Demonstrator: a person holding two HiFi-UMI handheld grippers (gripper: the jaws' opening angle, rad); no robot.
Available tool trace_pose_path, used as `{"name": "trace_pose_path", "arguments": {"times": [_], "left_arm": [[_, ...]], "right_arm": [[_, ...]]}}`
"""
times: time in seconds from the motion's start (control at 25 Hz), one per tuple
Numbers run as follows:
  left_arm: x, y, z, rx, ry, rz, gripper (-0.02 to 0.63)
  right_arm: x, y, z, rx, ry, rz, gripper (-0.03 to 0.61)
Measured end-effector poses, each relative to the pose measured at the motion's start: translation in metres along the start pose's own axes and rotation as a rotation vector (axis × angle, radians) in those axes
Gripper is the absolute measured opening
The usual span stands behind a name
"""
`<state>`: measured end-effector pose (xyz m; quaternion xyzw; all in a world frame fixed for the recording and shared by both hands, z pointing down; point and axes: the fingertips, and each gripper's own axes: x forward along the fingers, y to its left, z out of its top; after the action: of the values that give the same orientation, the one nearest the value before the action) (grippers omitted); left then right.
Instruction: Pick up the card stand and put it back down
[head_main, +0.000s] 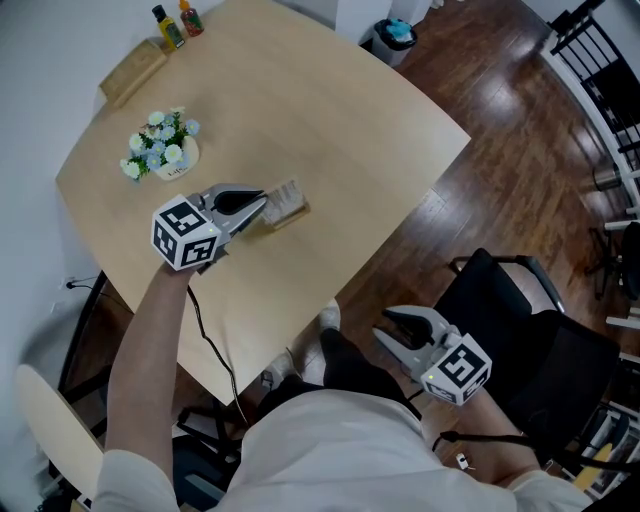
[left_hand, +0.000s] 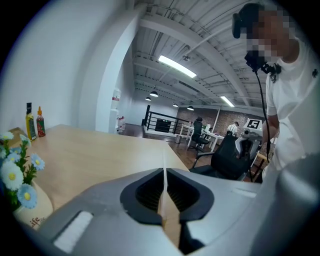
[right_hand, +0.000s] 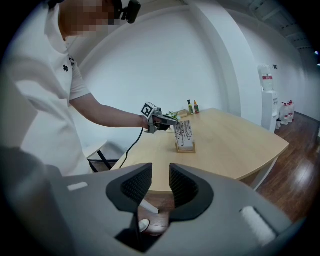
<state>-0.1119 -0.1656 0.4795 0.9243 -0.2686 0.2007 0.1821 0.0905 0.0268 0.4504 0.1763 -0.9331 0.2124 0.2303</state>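
One card stand (head_main: 287, 203), two bottles (head_main: 168, 27) (head_main: 190, 18), one flowerpot (head_main: 166, 150), two grippers (head_main: 262, 208) (head_main: 392, 322).

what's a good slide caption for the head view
Left gripper clamps the card stand on the table; right gripper hangs open, empty.

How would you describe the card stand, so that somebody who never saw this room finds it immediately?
Start at the big light wooden table; near its middle, right of the flower pot in the head view, stands the card stand. Alone among the things there, it is a pale upright sheet in a low wooden base, and the left gripper is shut on its sheet.
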Motion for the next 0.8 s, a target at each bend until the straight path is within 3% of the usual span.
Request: {"name": "trace_pose_path", "arguments": {"times": [0.44, 0.8], "left_arm": [[-0.044, -0.018, 0.049, 0.048, -0.102, 0.032, 0.018], [-0.111, -0.053, 0.075, 0.077, -0.178, 0.065, 0.018]], "right_arm": [[0.003, 0.019, 0.008, -0.044, -0.025, 0.012, 0.114], [0.012, 0.051, 0.019, -0.099, -0.045, 0.028, 0.114]]}}
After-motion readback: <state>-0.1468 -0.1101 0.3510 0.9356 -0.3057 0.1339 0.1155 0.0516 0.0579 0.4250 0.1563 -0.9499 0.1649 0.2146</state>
